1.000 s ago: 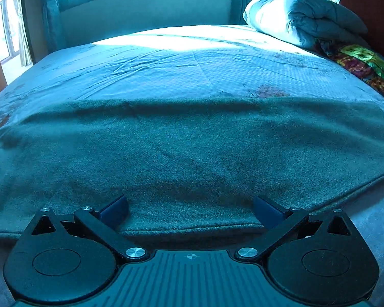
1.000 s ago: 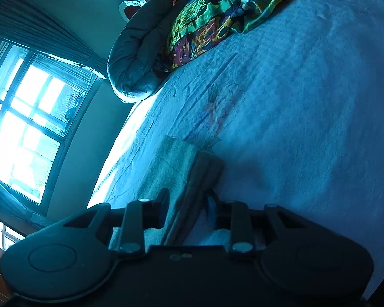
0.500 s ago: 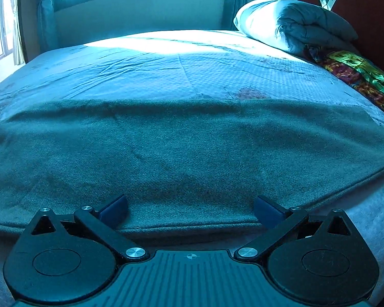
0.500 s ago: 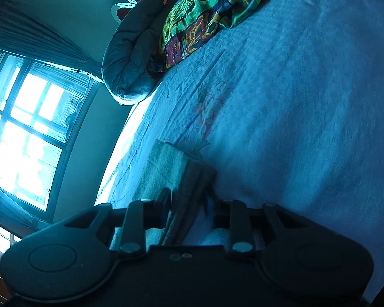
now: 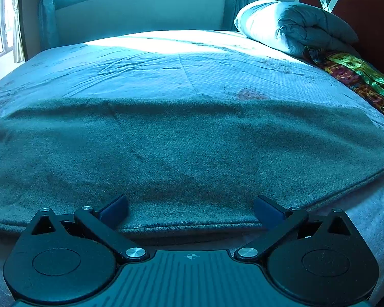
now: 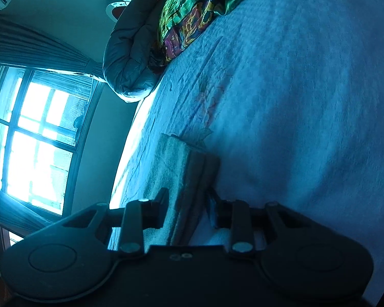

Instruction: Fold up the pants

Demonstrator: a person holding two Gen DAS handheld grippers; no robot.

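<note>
On the pale-blue-sheeted bed (image 5: 192, 64), the left gripper (image 5: 190, 208) spreads its jaws wide over the grey-green woollen pants (image 5: 192, 148), whose folded end the right gripper (image 6: 189, 202) clamps.

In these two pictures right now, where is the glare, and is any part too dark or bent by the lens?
Left wrist view: sunlight whitens the far bedsheet and the pillow; the green pants stay readable, their edges bowed by the fisheye. Right wrist view: the window is overexposed; the right hand-held gripper is nearly silhouetted, and the picture is rolled sideways.
</note>
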